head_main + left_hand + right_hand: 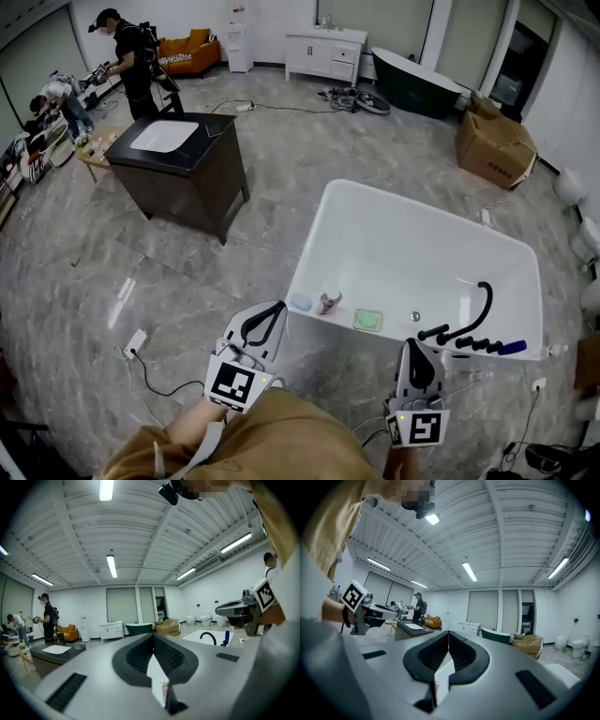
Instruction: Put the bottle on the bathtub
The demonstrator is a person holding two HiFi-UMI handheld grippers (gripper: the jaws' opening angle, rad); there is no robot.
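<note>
L hand-held gripper clenched shut, empty, close to bathtub near edge. R hand-held gripper likewise jaws together, nothing in them. Blue bottle on near rim by right corner, beside black faucet.

Dark vanity w/ a white basin is sitting mid-floor, left side. Behind it a person in black is standing, and another person is bending over by the left wall. Orange sofa + white cabinet are lining the back wall, w/ a dark green tub sitting just right of the cabinet. Cardboard box is sitting further right. Power strip w/ cable is lying on the floor, bottom left.
</note>
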